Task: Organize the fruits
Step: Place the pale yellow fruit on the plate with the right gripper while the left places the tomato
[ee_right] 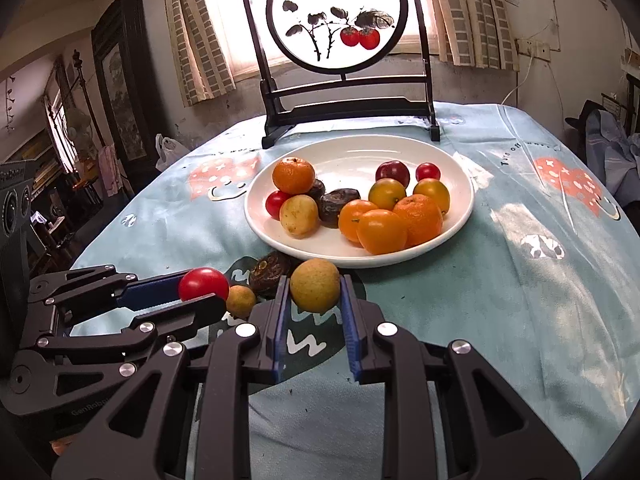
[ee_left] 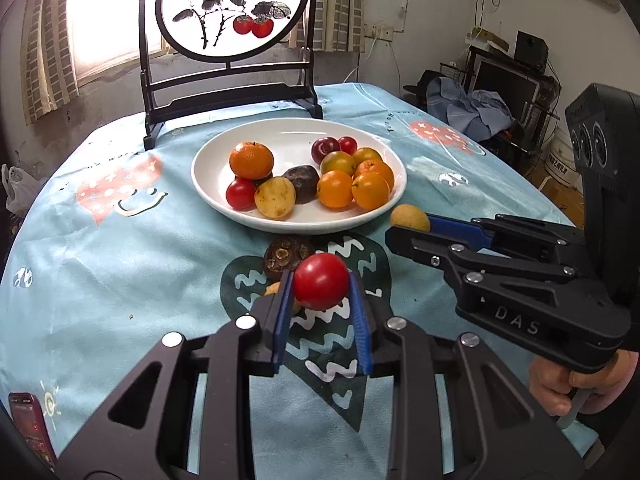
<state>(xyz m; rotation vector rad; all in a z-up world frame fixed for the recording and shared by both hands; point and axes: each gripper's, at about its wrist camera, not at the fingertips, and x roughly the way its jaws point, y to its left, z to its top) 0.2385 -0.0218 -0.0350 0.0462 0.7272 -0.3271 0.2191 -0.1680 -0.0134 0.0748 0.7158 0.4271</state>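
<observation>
Both grippers carry fruit toward the white plate (ee_right: pixel 460 216) on the desk (ee_right: pixel 500 300).
Just before the plate's near rim, the right gripper (ee_right: pixel 315 300) jaws pinch a yellow fruit (ee_right: pixel 315 290) and the left gripper (ee_left: pixel 322 304) jaws a red tomato (ee_left: pixel 321 286); next, each should lift over the rim and release.

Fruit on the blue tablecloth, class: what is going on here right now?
A person holds two handheld grippers over the table. The left gripper is shut on a round red tomato; the right gripper is shut on a round yellowish-brown fruit. Both sit just short of the white round plate, already loaded with oranges, tomatoes and dark fruits. A dark wrinkled fruit and a small yellowish fruit lie on the cloth, not yet gathered.
</observation>
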